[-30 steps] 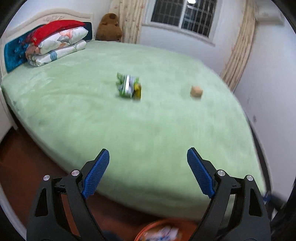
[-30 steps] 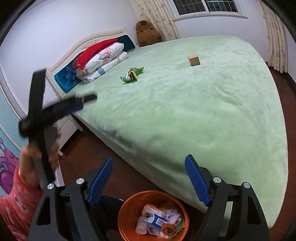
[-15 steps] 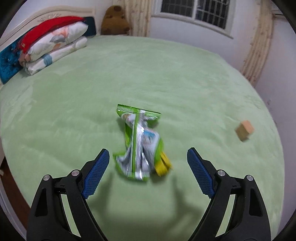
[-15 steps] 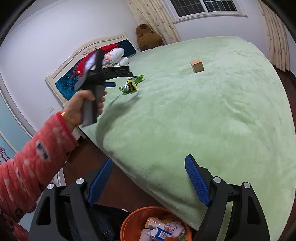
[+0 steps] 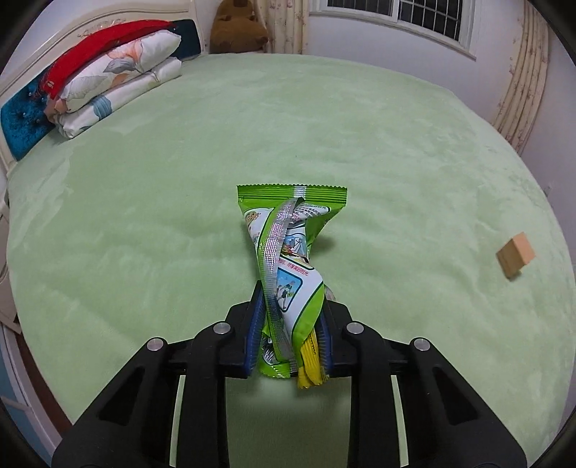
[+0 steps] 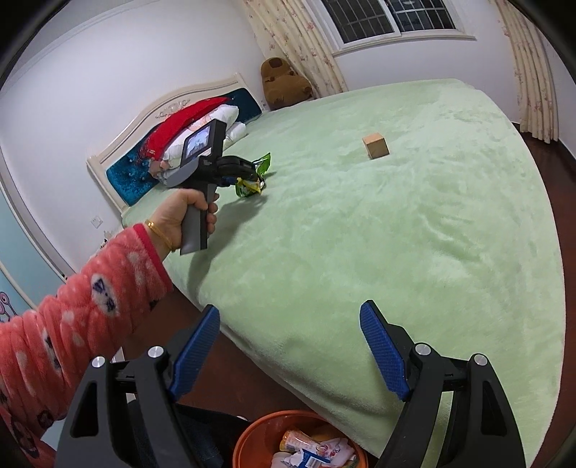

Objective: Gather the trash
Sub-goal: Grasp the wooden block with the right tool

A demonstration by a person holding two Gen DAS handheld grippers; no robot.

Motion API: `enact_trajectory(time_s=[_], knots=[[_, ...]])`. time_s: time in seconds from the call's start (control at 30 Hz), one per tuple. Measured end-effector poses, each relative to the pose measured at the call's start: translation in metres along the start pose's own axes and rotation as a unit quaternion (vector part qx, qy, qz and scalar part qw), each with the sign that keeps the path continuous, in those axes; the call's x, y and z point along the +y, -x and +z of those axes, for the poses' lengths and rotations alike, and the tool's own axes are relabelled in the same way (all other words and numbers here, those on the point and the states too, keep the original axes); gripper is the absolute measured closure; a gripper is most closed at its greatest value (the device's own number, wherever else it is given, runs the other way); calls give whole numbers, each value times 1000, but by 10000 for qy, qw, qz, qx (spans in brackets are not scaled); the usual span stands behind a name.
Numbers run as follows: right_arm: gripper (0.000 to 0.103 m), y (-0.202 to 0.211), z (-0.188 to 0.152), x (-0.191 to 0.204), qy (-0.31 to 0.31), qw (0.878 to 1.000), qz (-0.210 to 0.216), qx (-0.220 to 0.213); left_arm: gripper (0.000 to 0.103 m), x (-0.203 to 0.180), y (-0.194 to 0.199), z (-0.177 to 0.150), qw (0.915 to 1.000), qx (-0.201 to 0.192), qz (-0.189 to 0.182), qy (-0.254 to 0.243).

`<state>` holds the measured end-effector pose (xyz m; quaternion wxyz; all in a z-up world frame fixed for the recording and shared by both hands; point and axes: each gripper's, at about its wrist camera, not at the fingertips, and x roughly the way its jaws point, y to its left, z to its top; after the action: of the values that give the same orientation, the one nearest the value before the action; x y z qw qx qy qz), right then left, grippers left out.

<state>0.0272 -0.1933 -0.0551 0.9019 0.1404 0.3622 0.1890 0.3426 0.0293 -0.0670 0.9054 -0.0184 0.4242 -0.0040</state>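
Nearest the right-hand camera, one orange bin (image 6: 248, 437) sits on the dark floor at the foot of the bed, with several wrappers inside. Above it the right gripper (image 6: 289, 351) hangs with its two blue pads wide apart and nothing between them. Farther out over the one green bed (image 5: 180, 216), a hand (image 6: 180, 216) in a pink spotted sleeve holds the left gripper (image 5: 289, 324); its jaws have just been closing and now clamp the lower end of one green snack wrapper (image 5: 288, 252), whose far end lies on the cover. One small brown cube (image 5: 514, 253) sits well apart to the right. At the headboard lies one stack of folded bedding (image 5: 108, 79), and one brown plush toy (image 5: 237, 27) sits in the far corner.
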Motion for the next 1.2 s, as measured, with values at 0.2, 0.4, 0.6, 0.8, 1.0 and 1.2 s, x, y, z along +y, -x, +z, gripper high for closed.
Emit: enact_trajectory(time_s=[0.2,0.4,0.6,0.8,1.0,1.2], knots=[[24,4,5,6,54,10000,-15,-79,78,4,48,-18,9993,-289,-227,-59],[24,-1,30,5,295,9989,-337,-142,78,10,118,-53,9959,-776,-425,-180],[24,-40,93,-6,926,9891,-1137,-142,78,25,169,-88,9928,-1088,-439,-239],[24,-115,166,-31,1134,9755,-1884,3,78,34,189,-118,9918,-1189,-387,-277],[24,-189,216,-66,641,9710,-2274,360,78,40,188,-136,9933,-1008,-536,-192],[28,-241,241,-87,453,9591,-2712,671,78,50,183,-144,9945,-907,-523,-47]])
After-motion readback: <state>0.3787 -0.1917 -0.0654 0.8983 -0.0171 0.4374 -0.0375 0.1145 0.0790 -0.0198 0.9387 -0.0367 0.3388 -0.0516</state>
